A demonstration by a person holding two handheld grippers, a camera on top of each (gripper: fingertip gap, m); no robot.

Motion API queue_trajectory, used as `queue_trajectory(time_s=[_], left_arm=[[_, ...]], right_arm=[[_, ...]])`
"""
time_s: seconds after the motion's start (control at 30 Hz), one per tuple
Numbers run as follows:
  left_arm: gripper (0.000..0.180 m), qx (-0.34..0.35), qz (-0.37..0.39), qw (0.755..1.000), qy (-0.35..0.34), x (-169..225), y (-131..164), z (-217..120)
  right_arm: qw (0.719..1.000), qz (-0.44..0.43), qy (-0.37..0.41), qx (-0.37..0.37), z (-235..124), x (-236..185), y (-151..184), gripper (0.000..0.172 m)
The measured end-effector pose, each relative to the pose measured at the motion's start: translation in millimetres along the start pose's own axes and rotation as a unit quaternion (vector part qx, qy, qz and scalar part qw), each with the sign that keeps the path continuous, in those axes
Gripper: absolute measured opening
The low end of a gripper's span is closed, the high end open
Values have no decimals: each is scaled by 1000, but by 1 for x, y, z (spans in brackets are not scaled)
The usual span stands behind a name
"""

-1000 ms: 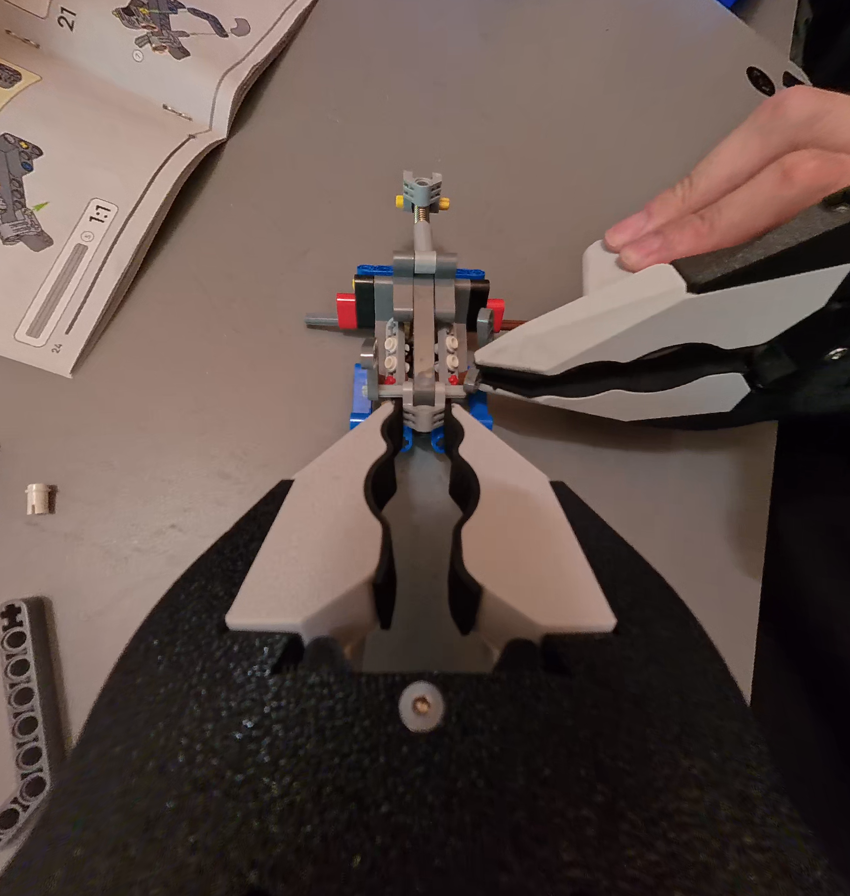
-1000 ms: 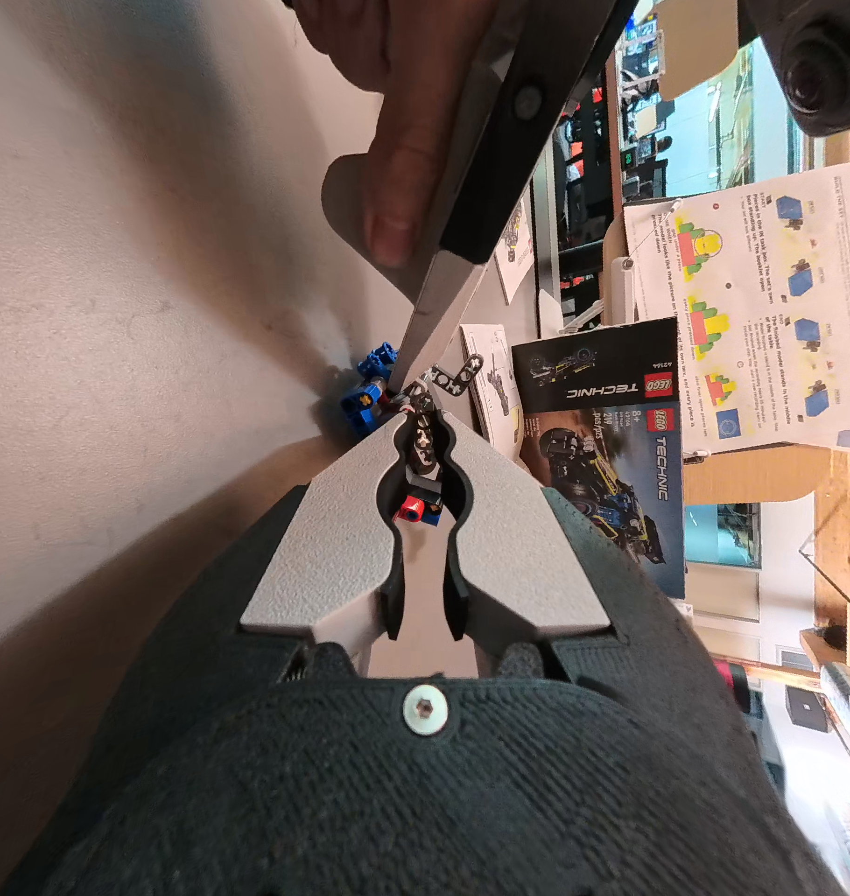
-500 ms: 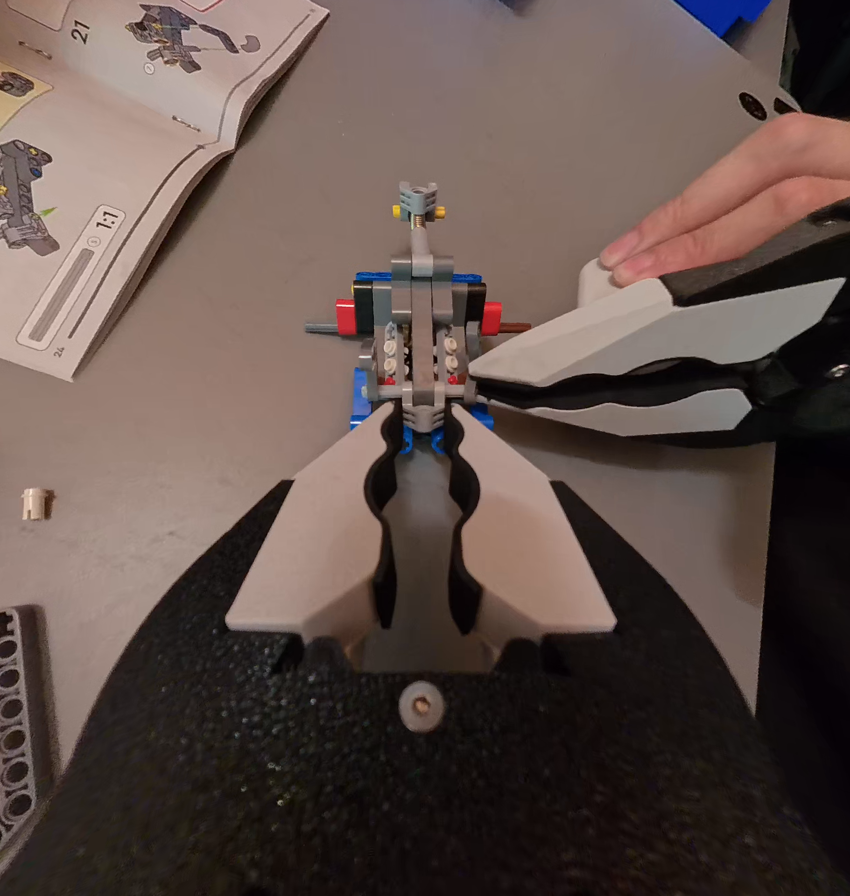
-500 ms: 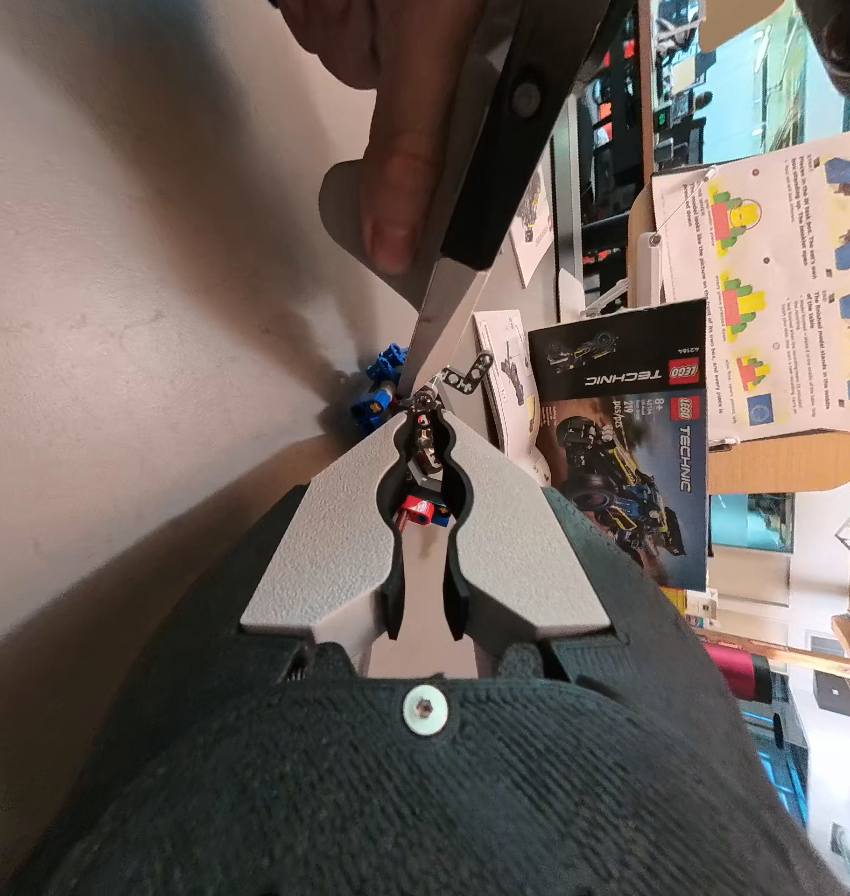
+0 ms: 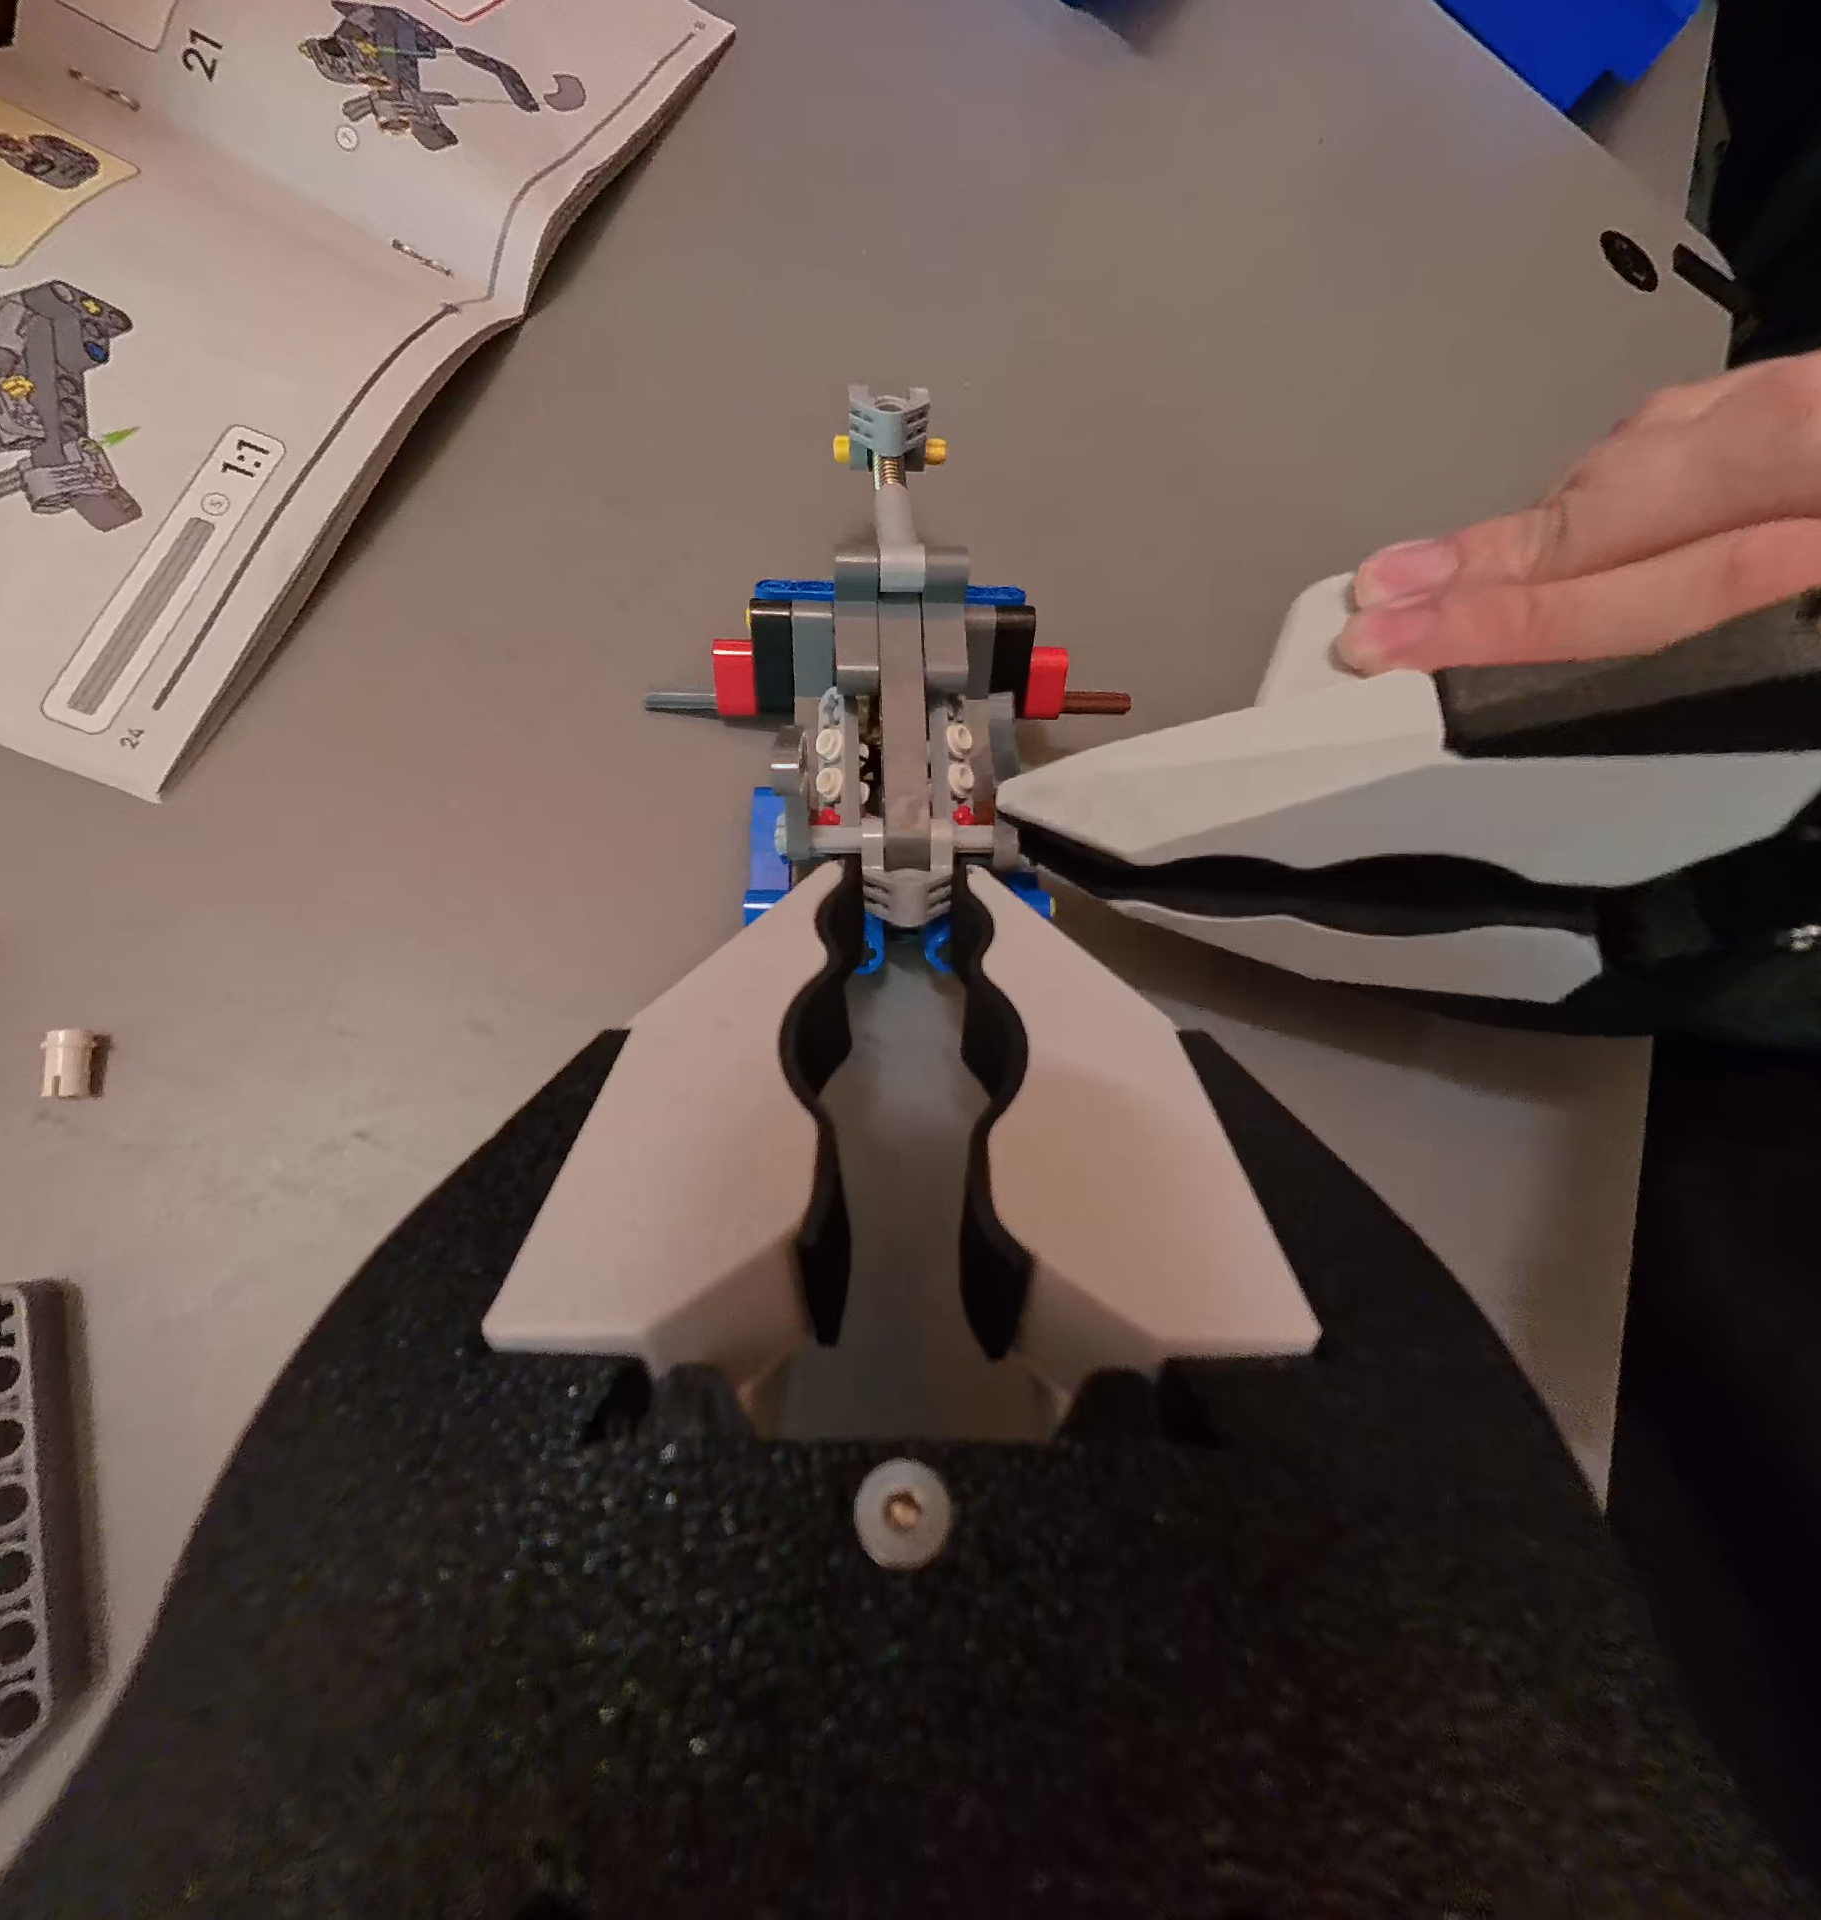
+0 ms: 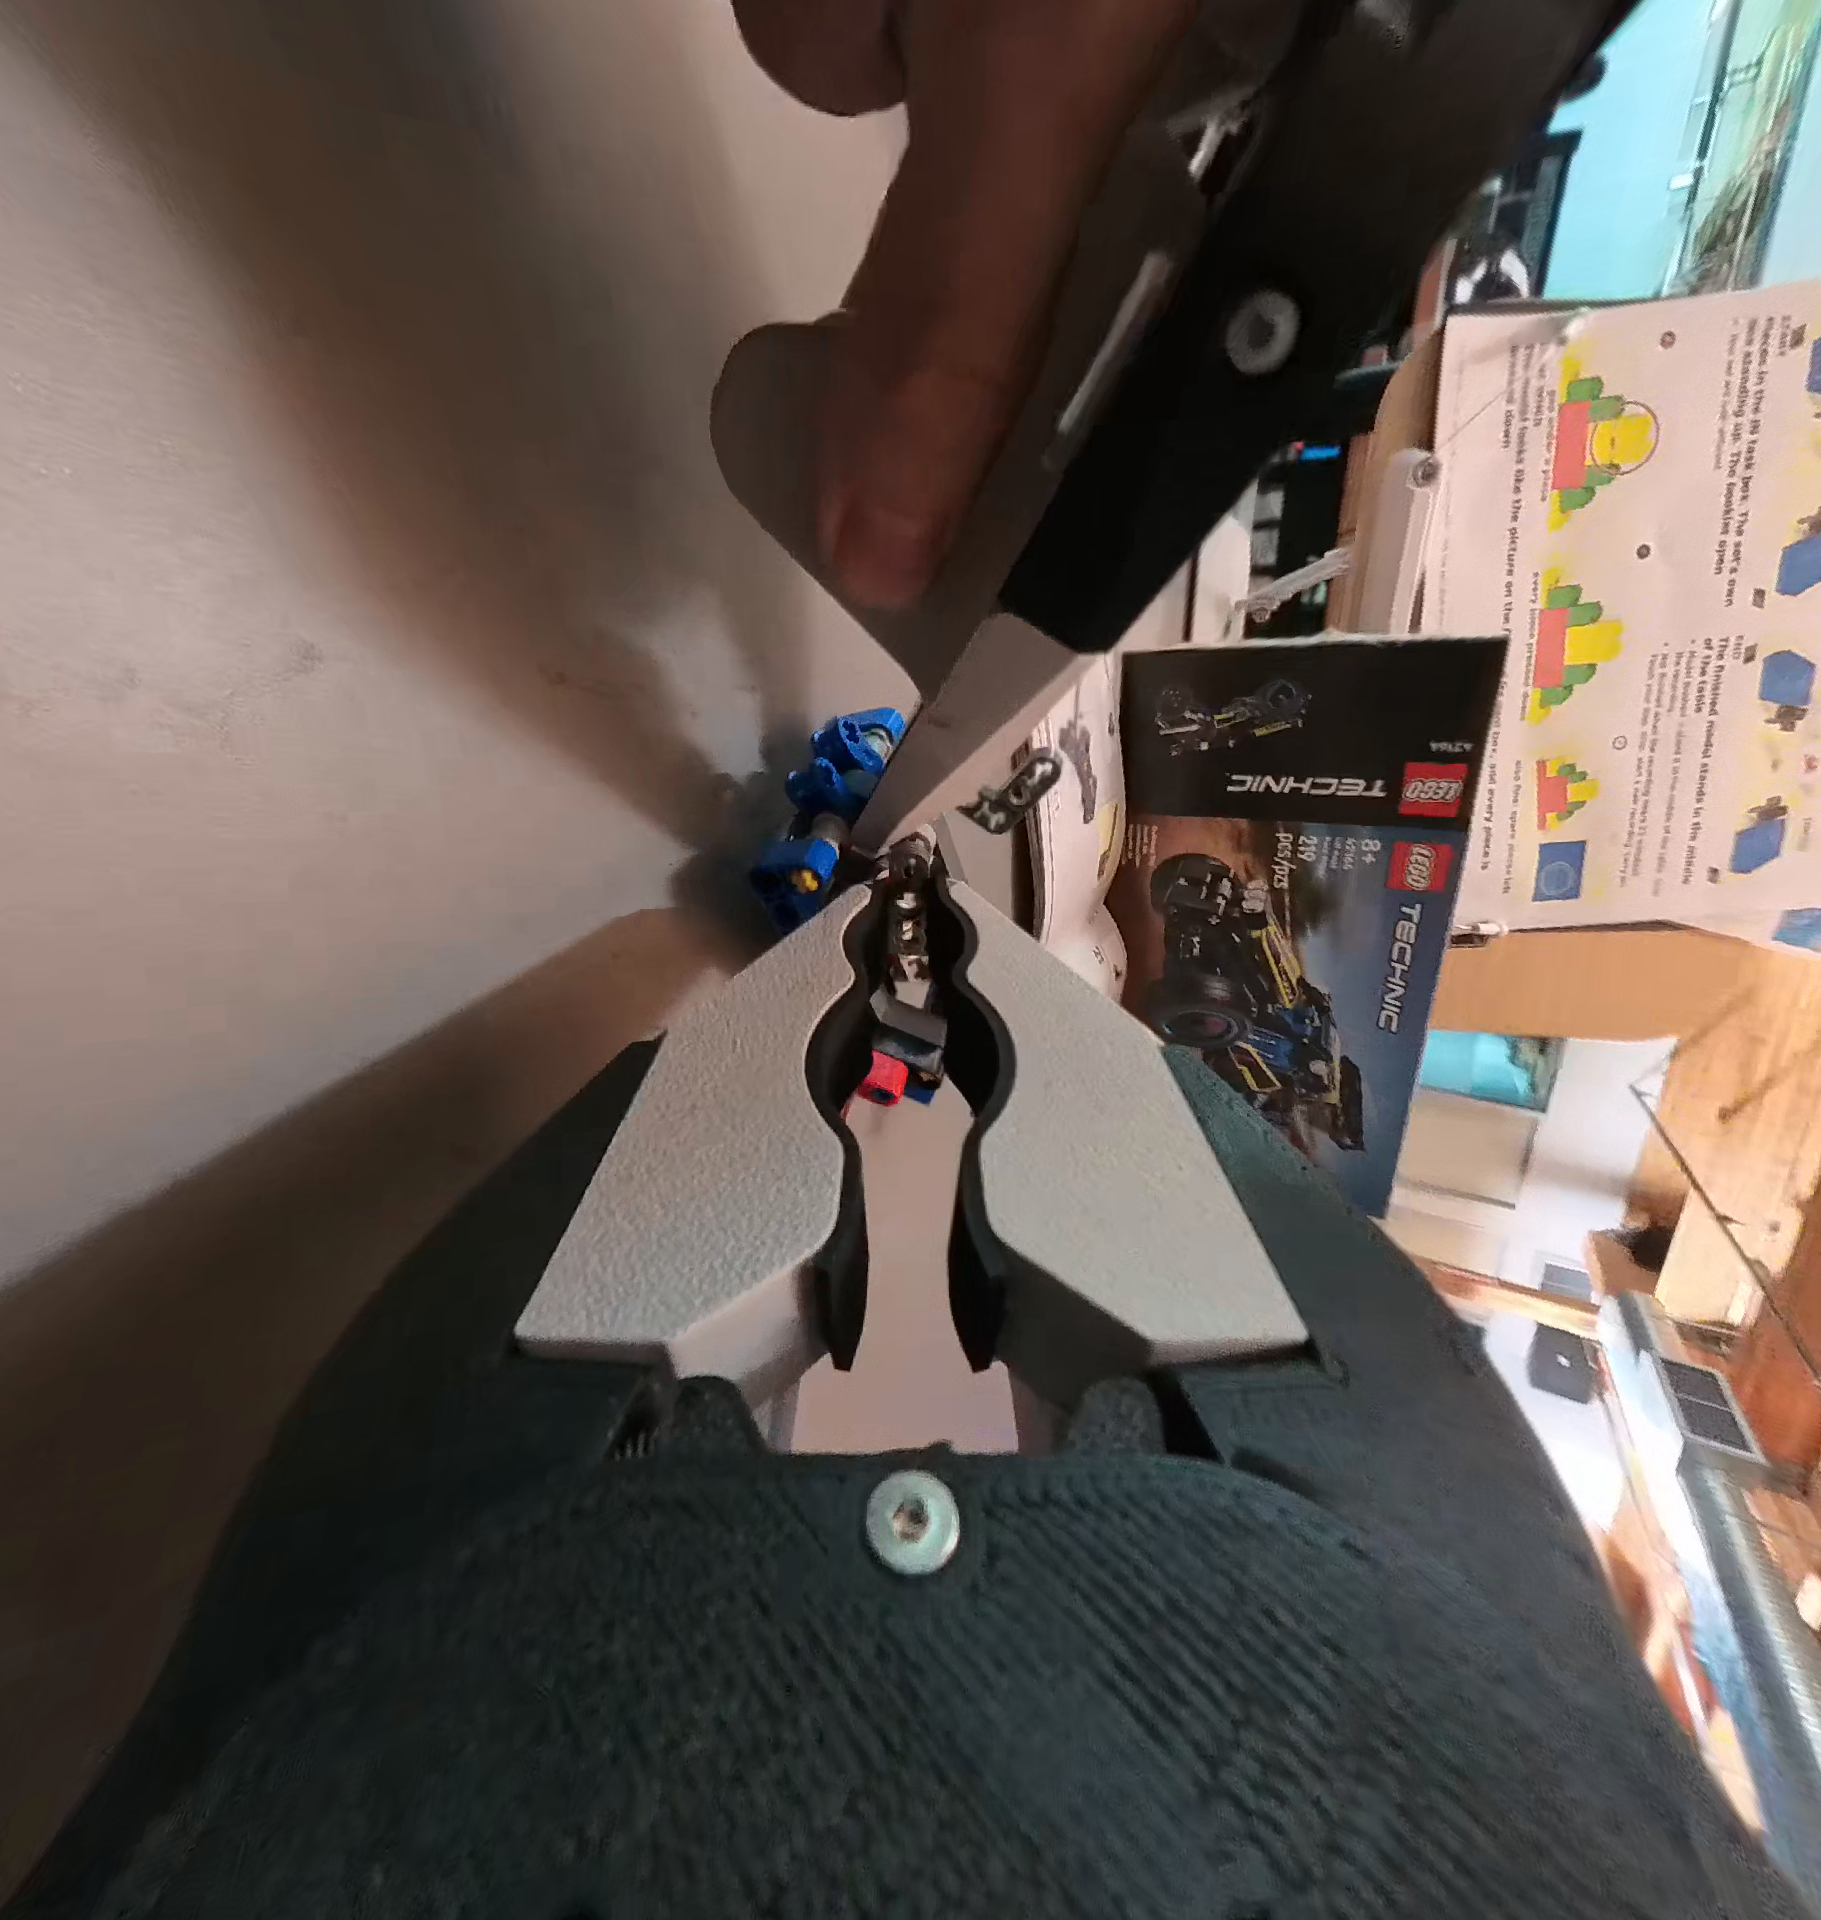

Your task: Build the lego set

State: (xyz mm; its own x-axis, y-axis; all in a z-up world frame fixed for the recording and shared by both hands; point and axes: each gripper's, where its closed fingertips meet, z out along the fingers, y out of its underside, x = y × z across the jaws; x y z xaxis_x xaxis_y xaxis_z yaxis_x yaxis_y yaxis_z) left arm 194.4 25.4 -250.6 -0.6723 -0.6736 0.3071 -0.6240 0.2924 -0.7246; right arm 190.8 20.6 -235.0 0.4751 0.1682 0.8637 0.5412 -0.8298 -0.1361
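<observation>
On a grey table (image 5: pixel 1249 312), two hand-held grippers meet at a small toy-brick model (image 5: pixel 901 707), which stands near the middle of the table just beyond the left gripper (image 5: pixel 904 904). That gripper's fingers are drawn in narrow around the model's near grey end, its black pads touching both sides of that end, above two blue connectors. The right gripper (image 5: pixel 1025 842) comes in from the side, a person's hand (image 5: pixel 1612 561) resting on its upper finger; its jaws are nearly closed, with their tips at the model's right edge, beside a thin grey cross-bar. In the right wrist view small dark parts of the model (image 6: pixel 911 935) sit between those fingers, though whether the tips actually pinch a piece cannot be told. By the look of it, the work in hand is steadying the model with one gripper while the other works at its flank. The model is a narrow grey frame with tan pegs in rows, red and black blocks on a cross-axle, blue pieces beneath, and a slim post with a spring and yellow pins at the far end. An open instruction booklet (image 5: pixel 262 343) lies at far left; a loose tan peg (image 5: pixel 70 1062) and a grey holed beam (image 5: pixel 2 1507) lie apart at the left edge. A printed toy box (image 6: pixel 1301 883) stands behind.
</observation>
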Motion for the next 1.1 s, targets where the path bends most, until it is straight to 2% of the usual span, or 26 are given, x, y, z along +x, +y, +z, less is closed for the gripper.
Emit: queue_trajectory(time_s=[0.27, 0.5, 0.63, 0.73, 1.1], left_arm=[[13, -2, 3, 1000, -24, -3, -1, 0], [13, 8, -3, 1000, -15, -3, -3, 1], [13, 16, -6, 1000, -4, -3, -3, 1], [22, 21, -6, 1000, 9, 0, -4, 2], [23, 31, 6, 1000, 0, -2, -6, 3]], right_arm=[[998, -11, 19, -54, 3, 2, 0, 4], [999, 45, 13, -16, 4, 2, 6, 5], [999, 21, 31, -17, 4, 2, 7, 5], [999, 11, 38, -12, 5, 3, 5, 4], [999, -6, 39, 14, 7, 4, 5, 5]])
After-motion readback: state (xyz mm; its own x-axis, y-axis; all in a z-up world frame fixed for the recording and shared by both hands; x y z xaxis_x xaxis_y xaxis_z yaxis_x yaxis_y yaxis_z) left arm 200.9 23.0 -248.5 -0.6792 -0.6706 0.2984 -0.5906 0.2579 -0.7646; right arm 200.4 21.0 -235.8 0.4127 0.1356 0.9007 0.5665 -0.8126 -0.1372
